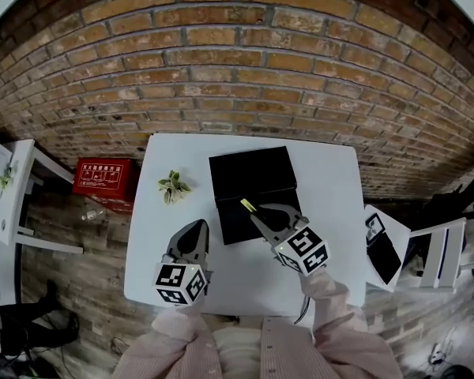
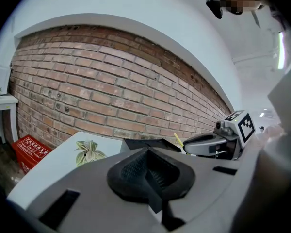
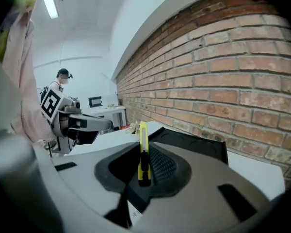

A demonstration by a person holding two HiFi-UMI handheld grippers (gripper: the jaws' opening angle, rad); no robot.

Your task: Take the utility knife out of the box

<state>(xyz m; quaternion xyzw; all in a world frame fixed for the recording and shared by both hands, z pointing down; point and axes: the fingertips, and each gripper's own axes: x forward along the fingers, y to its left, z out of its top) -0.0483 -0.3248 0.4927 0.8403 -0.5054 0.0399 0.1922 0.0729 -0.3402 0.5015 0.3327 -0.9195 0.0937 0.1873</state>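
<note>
Brick wall (image 1: 237, 69) at the back, white table (image 1: 332, 212) pushed up against it; a black box (image 1: 249, 180) lies open by the middle of the table's far edge, with a little leafy sprig (image 1: 174, 186) just left of it, toward the left edge. The right gripper (image 1: 257, 215) is clenched on the yellow utility knife (image 1: 247, 205); in the right gripper view the knife (image 3: 143, 149) stands upright between the pads, its slim end poking out past the tips. From the head view it hangs over the near part of the box, so I'd say it's basically out already. The left gripper (image 1: 191, 227) is closed on nothing, parked near the table's front edge, well apart from the box.

To finish this cleanly I'd hold the squeeze firm since it's a thin handle; lift straight up until it clears the box rim; then swing to bare table on the right side, no twisting.
</note>
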